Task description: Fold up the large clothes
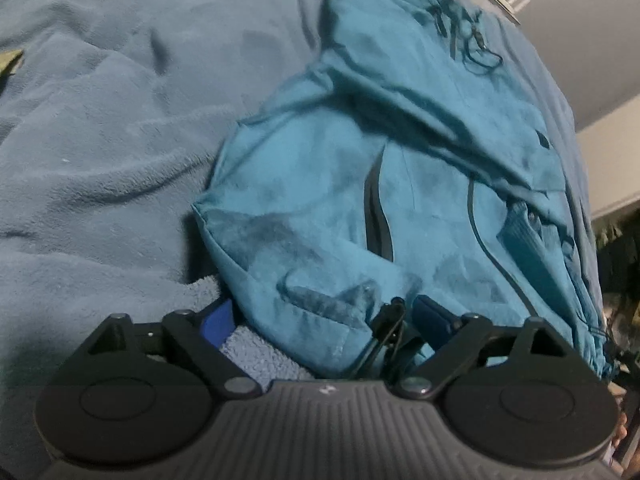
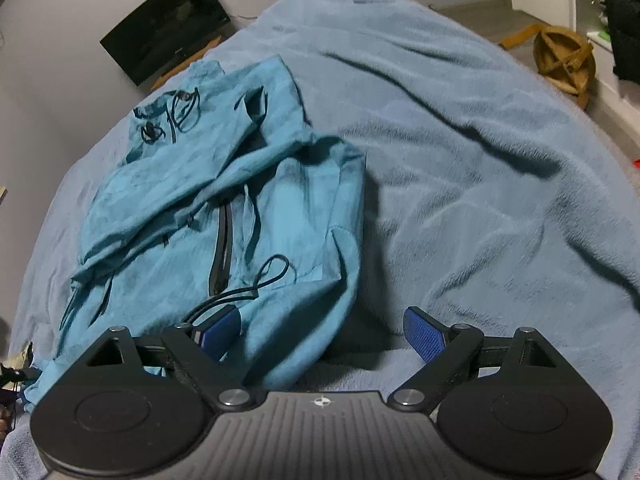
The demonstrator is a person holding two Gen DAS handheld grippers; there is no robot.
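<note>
Grey walls (image 2: 60,60) back a dark television (image 2: 168,24) (dim light), wooden stool (image 2: 564,62) on floor.

Rumpled teal jacket (image 2: 224,208) with dark zips and drawcords, sleeves folded across, flat on bedding.

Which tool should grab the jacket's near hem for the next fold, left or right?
Left, probably. The left tool is open with the teal jacket hem between its fingers. The right tool is also open, straddling only the jacket's edge corner and bare blanket.

Blue fleece blanket (image 2: 480,160); black TV (image 2: 168,24); wooden wheel (image 2: 564,62) on floor.
</note>
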